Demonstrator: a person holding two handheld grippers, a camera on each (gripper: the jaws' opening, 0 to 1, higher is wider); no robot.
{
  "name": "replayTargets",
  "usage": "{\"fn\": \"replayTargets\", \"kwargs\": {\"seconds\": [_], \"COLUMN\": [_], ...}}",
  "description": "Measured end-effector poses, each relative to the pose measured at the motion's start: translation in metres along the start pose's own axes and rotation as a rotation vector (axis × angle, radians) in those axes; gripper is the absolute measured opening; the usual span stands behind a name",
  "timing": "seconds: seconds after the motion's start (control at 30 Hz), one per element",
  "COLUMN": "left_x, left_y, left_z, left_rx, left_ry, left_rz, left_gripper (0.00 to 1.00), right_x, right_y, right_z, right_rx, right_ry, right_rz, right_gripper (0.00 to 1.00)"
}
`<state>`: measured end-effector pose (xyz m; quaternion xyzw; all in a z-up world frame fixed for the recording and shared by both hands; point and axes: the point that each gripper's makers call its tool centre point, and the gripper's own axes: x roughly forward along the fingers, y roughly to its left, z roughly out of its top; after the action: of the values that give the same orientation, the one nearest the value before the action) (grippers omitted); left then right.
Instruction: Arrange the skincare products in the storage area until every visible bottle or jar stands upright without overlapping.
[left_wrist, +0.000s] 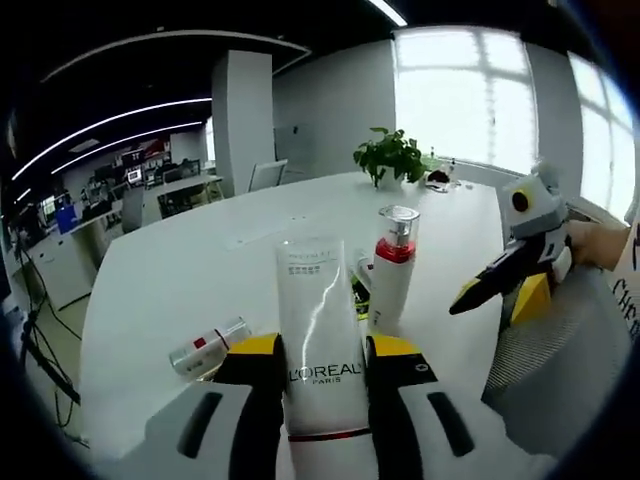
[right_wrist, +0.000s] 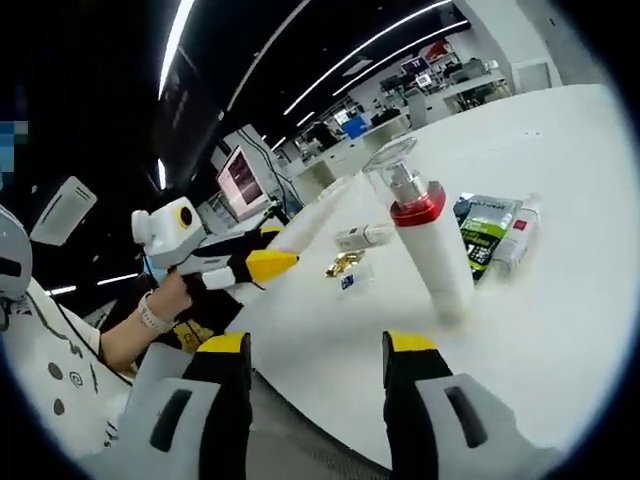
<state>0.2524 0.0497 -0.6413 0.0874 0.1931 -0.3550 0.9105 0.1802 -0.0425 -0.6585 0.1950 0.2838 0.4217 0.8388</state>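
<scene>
Two grippers were in your hands over the white table (left_wrist: 180, 270). Your left gripper (left_wrist: 322, 372) had its yellow-tipped jaws closed on a white L'Oreal tube (left_wrist: 320, 330), which stood upright between them, its printed name facing the camera. Just beyond the tube, to the right of those jaws, a white pump bottle (left_wrist: 392, 268) with a red collar and clear cap stood upright on the table. To the left of the left jaw, a small clear bottle (left_wrist: 208, 347) with a red label lay on its side. A potted plant (left_wrist: 390, 157) sat far ahead on the table's far edge. Your right gripper (left_wrist: 478, 288) came in from the right, held off the table's edge. In the right gripper view, your right gripper (right_wrist: 316, 352) had its jaws spread wide with nothing between them. Ahead and to the right of them stood the pump bottle (right_wrist: 428, 245), tilted in that view; beyond it lay a green-labelled sachet (right_wrist: 483, 232) and a small tube (right_wrist: 518, 238) just beside it. Your left gripper (right_wrist: 262, 263) showed ahead and to the left.
</scene>
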Motion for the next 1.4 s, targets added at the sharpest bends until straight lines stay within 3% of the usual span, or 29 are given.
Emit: {"fn": "replayTargets", "kwargs": {"seconds": [0.23, 0.33, 0.4, 0.63, 0.87, 1.07, 1.13, 1.3, 1.4], "left_x": [-0.009, -0.009, -0.008, -0.016, -0.015, -0.015, -0.016, -0.016, -0.014], "left_y": [-0.008, -0.009, -0.007, -0.014, -0.027, -0.036, -0.04, -0.045, -0.049], "left_z": [0.003, 0.002, -0.001, 0.0, 0.003, 0.005, 0.004, 0.004, 0.002], "left_rx": [0.006, 0.025, 0.001, 0.016, 0.06, 0.076, 0.091, 0.107, 0.149], "left_ry": [-0.027, -0.039, -0.031, -0.041, -0.057, -0.062, -0.057, -0.058, -0.052], "left_rz": [-0.007, -0.017, -0.019, -0.029, -0.054, -0.099, -0.105, -0.127, -0.129], "left_gripper": [0.26, 0.26, 0.26, 0.26, 0.26, 0.26, 0.26, 0.26, 0.26], "right_x": [0.015, 0.023, 0.028, 0.04, 0.053, 0.062, 0.062, 0.062, 0.063], "right_y": [0.013, 0.019, 0.015, 0.023, 0.028, 0.02, 0.02, 0.01, 0.01], "right_z": [0.014, 0.022, 0.029, 0.036, 0.042, 0.042, 0.05, 0.056, 0.061], "right_rx": [0.095, 0.172, 0.22, 0.345, 0.404, 0.412, 0.469, 0.497, 0.592], "right_ry": [-0.067, -0.114, -0.163, -0.202, -0.214, -0.21, -0.247, -0.271, -0.305], "right_rz": [0.046, 0.081, 0.065, 0.124, 0.147, 0.114, 0.136, 0.122, 0.159], "right_gripper": [0.46, 0.45, 0.43, 0.47, 0.46, 0.46, 0.44, 0.37, 0.28]}}
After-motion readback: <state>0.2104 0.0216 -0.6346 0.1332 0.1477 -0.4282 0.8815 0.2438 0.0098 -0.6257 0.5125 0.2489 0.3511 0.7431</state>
